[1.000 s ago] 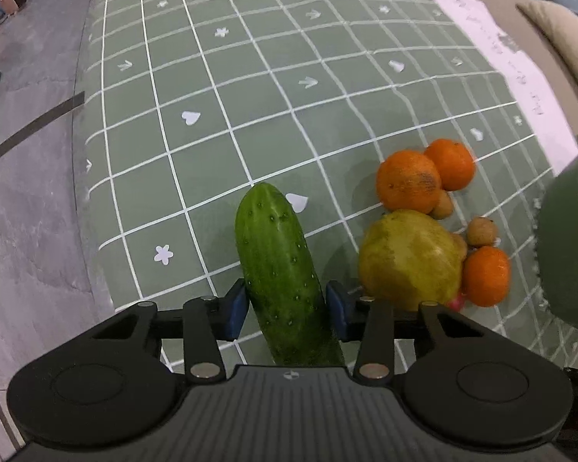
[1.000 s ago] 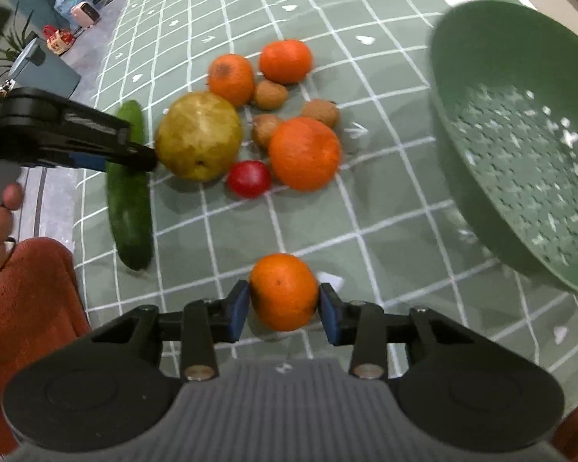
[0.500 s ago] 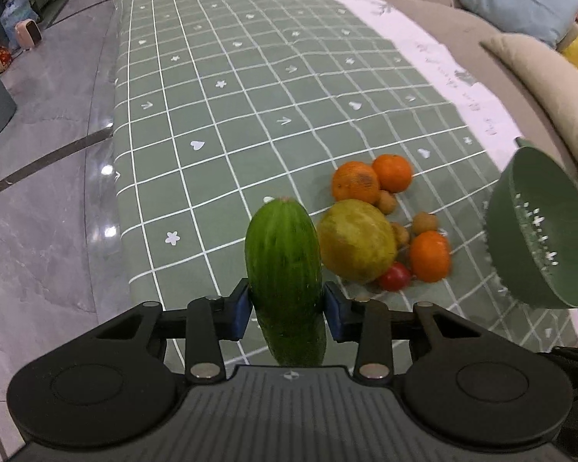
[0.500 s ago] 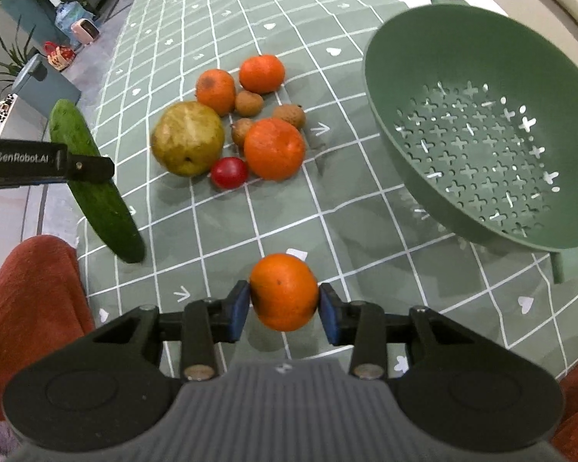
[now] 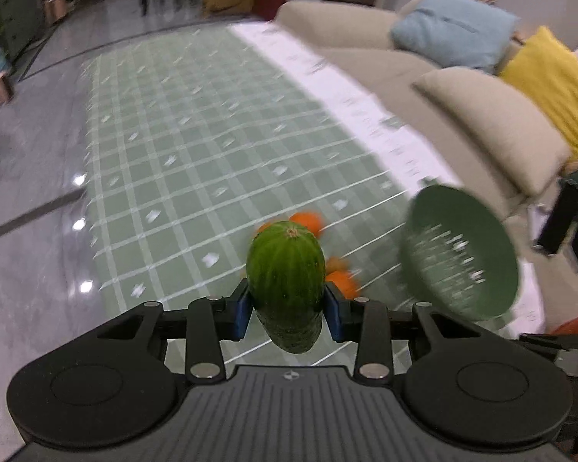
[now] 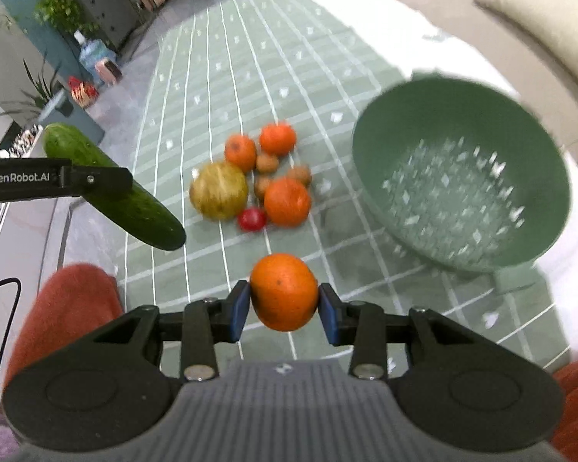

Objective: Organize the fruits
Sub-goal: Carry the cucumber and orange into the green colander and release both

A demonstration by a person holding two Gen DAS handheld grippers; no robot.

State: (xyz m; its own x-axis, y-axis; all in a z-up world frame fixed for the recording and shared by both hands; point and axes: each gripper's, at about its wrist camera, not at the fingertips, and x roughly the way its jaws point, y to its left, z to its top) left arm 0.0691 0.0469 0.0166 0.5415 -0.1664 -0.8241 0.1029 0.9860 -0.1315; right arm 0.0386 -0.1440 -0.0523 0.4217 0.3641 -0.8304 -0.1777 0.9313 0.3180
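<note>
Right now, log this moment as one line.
left tool: shut on cucumber, airborne | right tool: shut on orange, airborne | colander: empty

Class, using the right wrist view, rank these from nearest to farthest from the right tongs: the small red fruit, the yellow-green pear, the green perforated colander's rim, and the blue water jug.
1. Small red fruit, just ahead on the cloth.
2. Yellow-green pear, ahead and left; the green perforated colander's rim, ahead and right, is too close to call against it.
3. Blue water jug, far left on the floor.

Grey glossy floor (image 5: 31,269) reflects lights; beige sofa (image 5: 366,34) holds blue cushion (image 5: 454,29), yellow cushion (image 5: 551,81); plants (image 6: 61,4) behind.
</note>
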